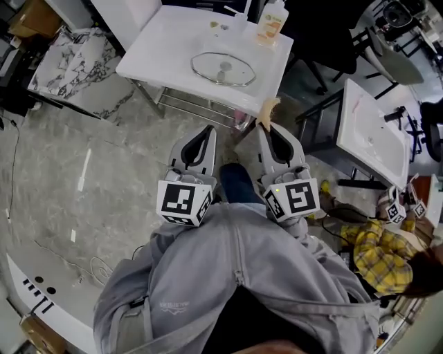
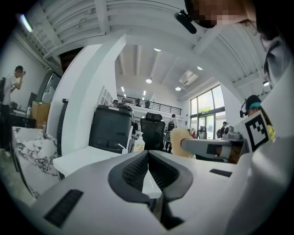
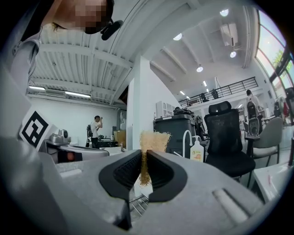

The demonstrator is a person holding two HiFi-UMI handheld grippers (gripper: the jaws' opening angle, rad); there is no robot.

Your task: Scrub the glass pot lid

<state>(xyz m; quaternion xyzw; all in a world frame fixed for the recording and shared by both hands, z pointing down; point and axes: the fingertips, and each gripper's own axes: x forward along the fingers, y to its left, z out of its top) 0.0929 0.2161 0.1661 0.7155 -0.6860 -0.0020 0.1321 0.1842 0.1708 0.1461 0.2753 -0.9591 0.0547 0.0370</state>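
The glass pot lid (image 1: pixel 222 69), round with a metal rim and a centre knob, lies flat on the white table (image 1: pixel 159 48) ahead of me. Both grippers are held short of the table's near edge. My left gripper (image 1: pixel 207 131) (image 2: pixel 148 155) is shut with nothing between its pads. My right gripper (image 1: pixel 266 128) (image 3: pixel 144 155) is shut on a tan scouring sponge (image 1: pixel 267 110) (image 3: pixel 150 143) that sticks out past its tips. In the left gripper view that sponge (image 2: pixel 178 139) shows at the right. The lid is not visible in either gripper view.
A soap bottle (image 1: pixel 271 21) (image 3: pixel 196 151) stands at the table's far right corner. A marble-patterned table (image 1: pixel 69 59) is to the left and another white table (image 1: pixel 374 135) to the right. A person in a yellow plaid shirt (image 1: pixel 381 252) crouches at lower right.
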